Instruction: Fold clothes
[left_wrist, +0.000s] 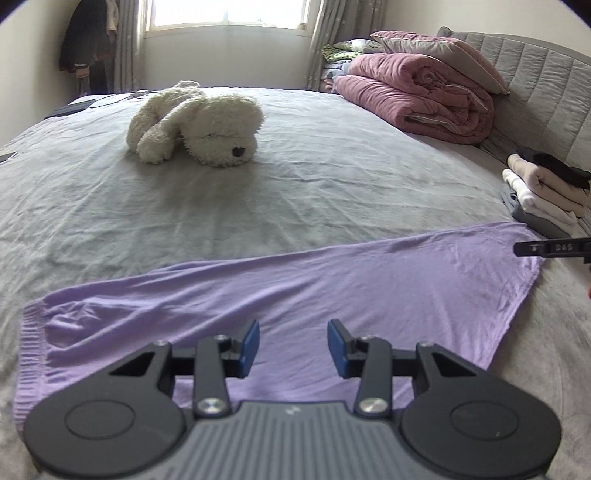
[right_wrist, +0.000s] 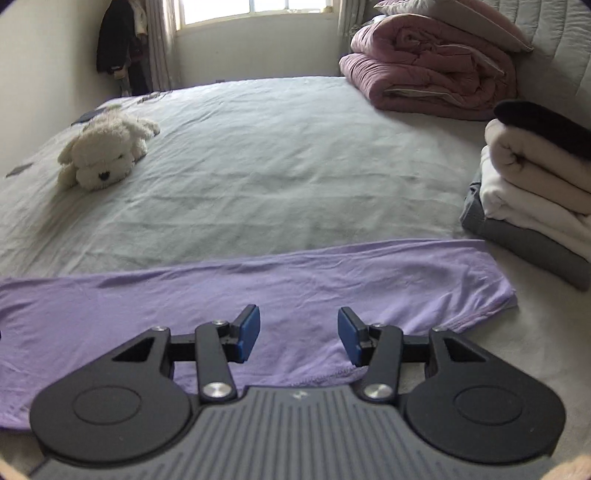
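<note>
A lilac garment (left_wrist: 295, 288) lies spread flat across the near part of the grey bed, its ribbed hem at the left. Above its middle my left gripper (left_wrist: 293, 347) stands open, nothing between its blue pads (left_wrist: 251, 343). In the right wrist view the same lilac garment (right_wrist: 258, 295) stretches left to right, with a stitched edge near the bottom right. Over that end my right gripper (right_wrist: 299, 334) is open and holds nothing. A finger of the right gripper (left_wrist: 550, 248) shows at the right edge of the left wrist view, above the garment's far corner.
A stack of folded clothes (right_wrist: 535, 192), cream, white and grey with a black piece on top, sits at the right. A white plush dog (left_wrist: 199, 125) lies mid-bed. Rolled pink quilts (left_wrist: 417, 96) and a pillow rest by the headboard. Grey sheet (right_wrist: 277, 166) stretches beyond the garment.
</note>
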